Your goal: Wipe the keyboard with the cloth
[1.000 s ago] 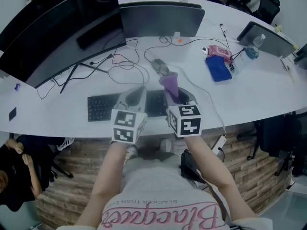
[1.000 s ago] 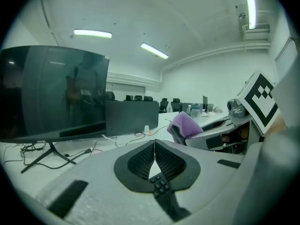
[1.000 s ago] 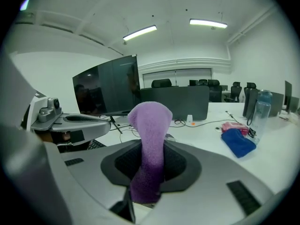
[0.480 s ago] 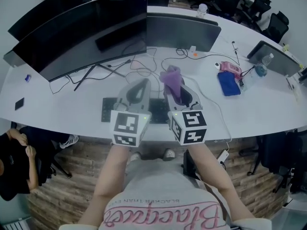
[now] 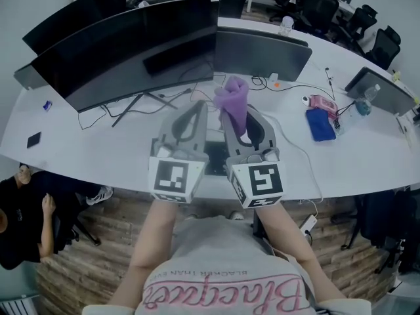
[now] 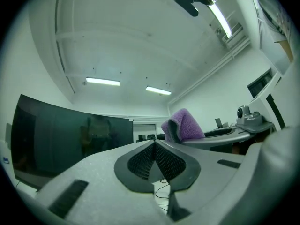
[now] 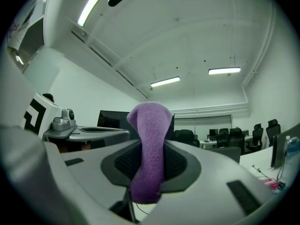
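Purple cloth (image 7: 149, 149), soft and fuzzy-napped, clamped between the two pads of the right gripper (image 5: 233, 125). Folds over above the jaws into a rounded hump, hangs below them as a thick narrow roll, and covers the middle of both pads in the right gripper view. In the head view, stands up past the gripper's tips, raised clear of the bench (image 5: 92, 146) and not touching the keyboard (image 5: 214, 157).

Left gripper (image 5: 199, 107) just beside, on the left, jaws pressed together at the tips with nothing between them. Both grippers held side by side, pointing away from the person and tilted upward, with ceiling lights filling their own views.

Keyboard dark, lying flat on the white bench below the grippers and mostly hidden by them; only a strip showing in the gap between.

Behind it, a wide curved monitor (image 5: 131, 44) and a second screen (image 5: 262, 52) seen from the back, with loose cables (image 5: 177, 94) on the bench. Farther right, well apart, a blue flat object (image 5: 320, 125) and a pink one (image 5: 320, 102) just behind it.
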Available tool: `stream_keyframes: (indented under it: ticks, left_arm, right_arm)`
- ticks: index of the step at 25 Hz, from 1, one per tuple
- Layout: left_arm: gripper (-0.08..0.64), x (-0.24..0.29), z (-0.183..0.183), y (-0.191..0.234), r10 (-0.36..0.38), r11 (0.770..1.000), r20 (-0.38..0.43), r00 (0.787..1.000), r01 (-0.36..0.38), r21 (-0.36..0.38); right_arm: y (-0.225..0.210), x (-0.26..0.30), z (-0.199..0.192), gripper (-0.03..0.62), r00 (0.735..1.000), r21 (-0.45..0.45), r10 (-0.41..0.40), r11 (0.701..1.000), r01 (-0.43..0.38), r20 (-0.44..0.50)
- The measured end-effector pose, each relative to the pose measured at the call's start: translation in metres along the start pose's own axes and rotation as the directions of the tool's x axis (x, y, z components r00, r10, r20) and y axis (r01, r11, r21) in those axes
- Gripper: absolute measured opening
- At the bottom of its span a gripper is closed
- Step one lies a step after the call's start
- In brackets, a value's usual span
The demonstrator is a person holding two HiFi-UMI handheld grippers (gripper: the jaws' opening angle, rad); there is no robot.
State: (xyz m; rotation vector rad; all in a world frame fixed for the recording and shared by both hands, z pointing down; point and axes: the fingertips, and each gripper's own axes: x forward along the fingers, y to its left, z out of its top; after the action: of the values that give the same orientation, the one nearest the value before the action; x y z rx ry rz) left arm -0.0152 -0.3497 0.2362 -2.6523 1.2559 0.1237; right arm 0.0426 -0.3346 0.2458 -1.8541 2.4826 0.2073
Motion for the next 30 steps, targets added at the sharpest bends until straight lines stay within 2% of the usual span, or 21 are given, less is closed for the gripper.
stream_keyframes:
  ticks: [6,30]
  left_arm:
    - [0.006,0.0,0.003,0.005,0.005,1.0,0.028,1.0,-0.006,0.023]
    - [0.006,-0.002,0.009,0.013,0.011,1.0,0.059,0.998,-0.012,0.024]
  right_arm:
    - [0.01,0.001,0.012,0.098,0.997,-0.058,0.005,0.998,-0.001,0.073]
    - [0.017,0.012,0.011,0.097,0.998,-0.058,-0.024,0.998,0.028,0.064]
